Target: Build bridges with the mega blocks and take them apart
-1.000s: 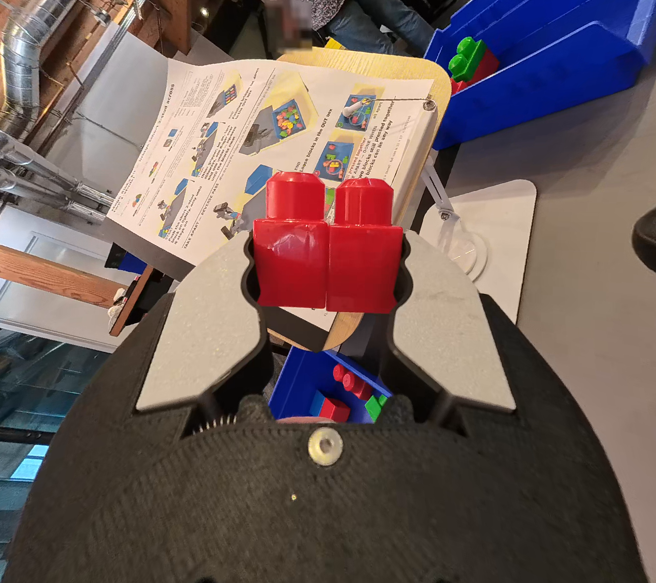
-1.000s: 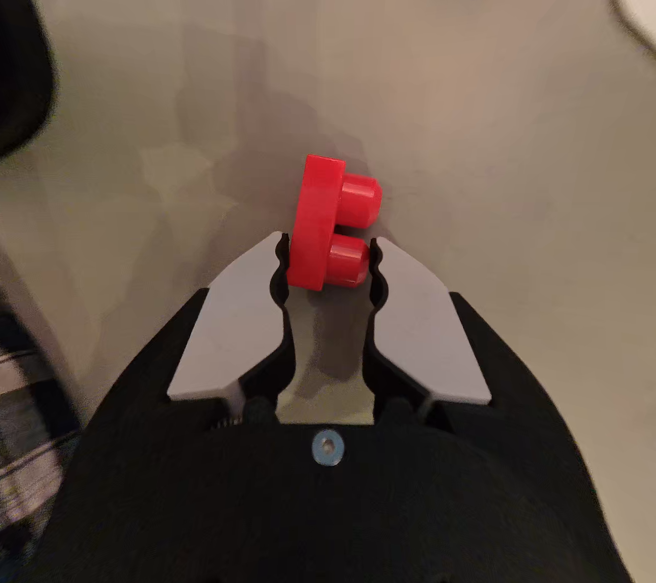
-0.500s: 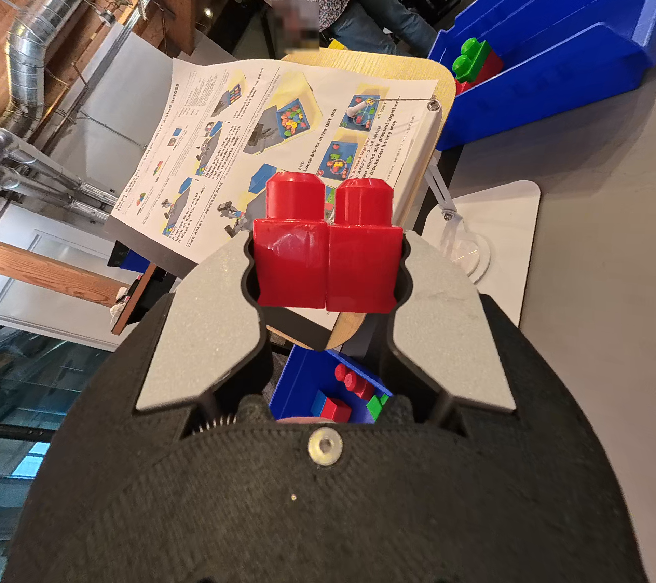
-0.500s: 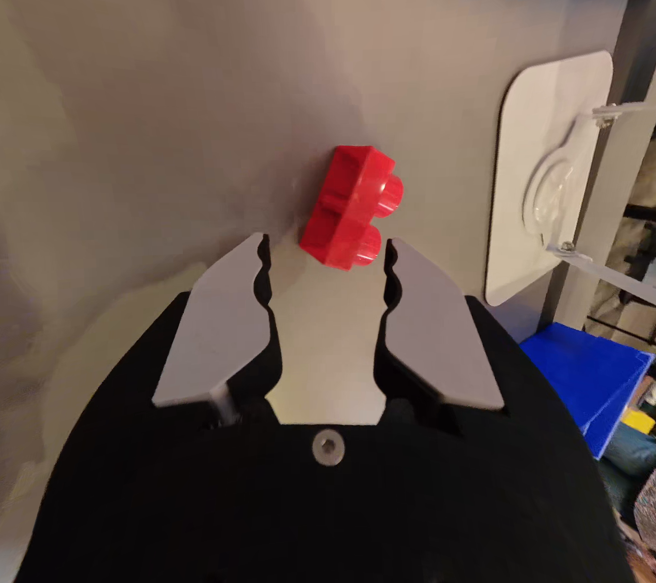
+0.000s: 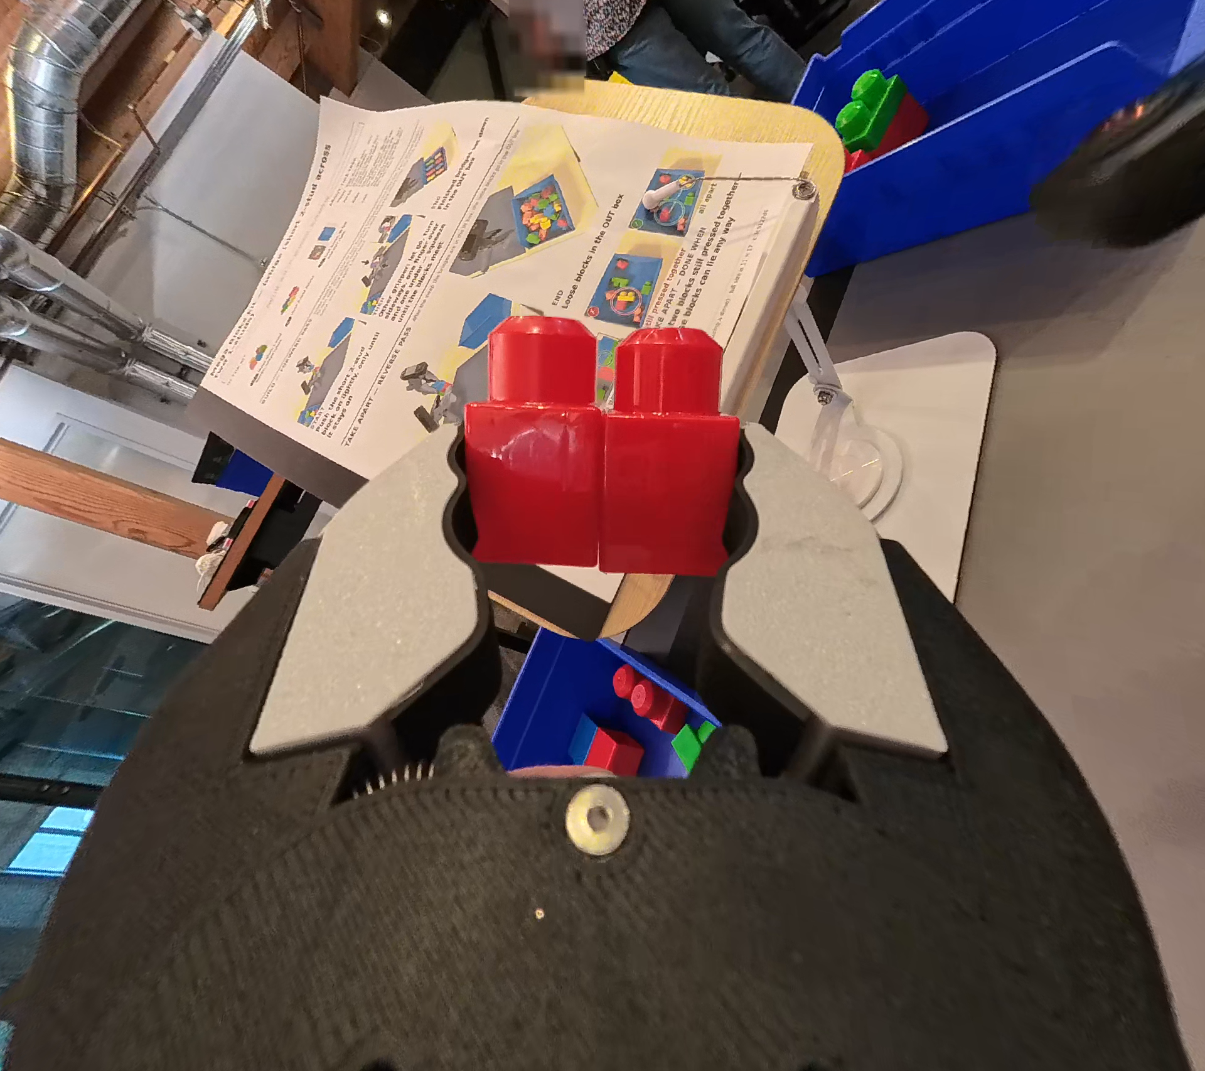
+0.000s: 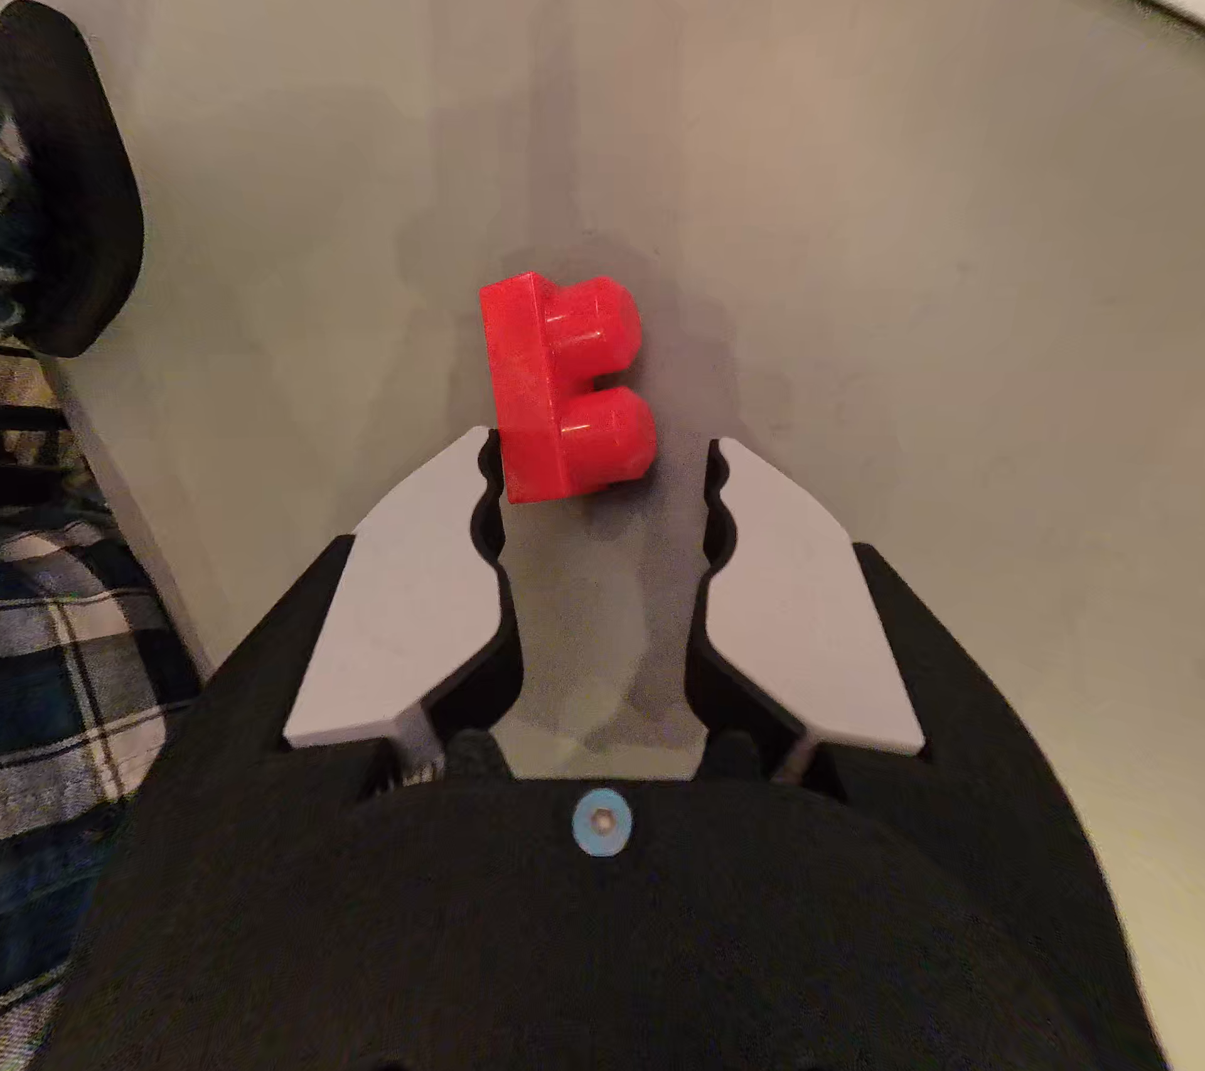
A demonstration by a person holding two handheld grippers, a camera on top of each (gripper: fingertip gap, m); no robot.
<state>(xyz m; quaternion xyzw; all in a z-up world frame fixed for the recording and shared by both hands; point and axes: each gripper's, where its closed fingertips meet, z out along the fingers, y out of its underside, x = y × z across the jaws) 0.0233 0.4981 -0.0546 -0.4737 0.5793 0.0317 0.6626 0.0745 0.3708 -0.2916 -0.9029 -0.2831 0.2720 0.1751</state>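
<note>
Right tool (image 6: 603, 472) now open, thin red block (image 6: 561, 387) released onto table (image 6: 913, 257), on its side | left tool (image 5: 603, 492) clamps two red blocks (image 5: 600, 485) side by side | risk: regrasp touches left pad first, block skids or tips; squeezed pair may slip apart.

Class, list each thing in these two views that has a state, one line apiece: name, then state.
Left gripper: shut on two red blocks.
Two red blocks: side by side, studs pointing away, pressed between both pads.
Right gripper: jaws open, holding nothing.
Flat red block: on its side on the grey table, studs pointing right, clear of the right pad.
Instruction sheet: propped on a stand.
</note>
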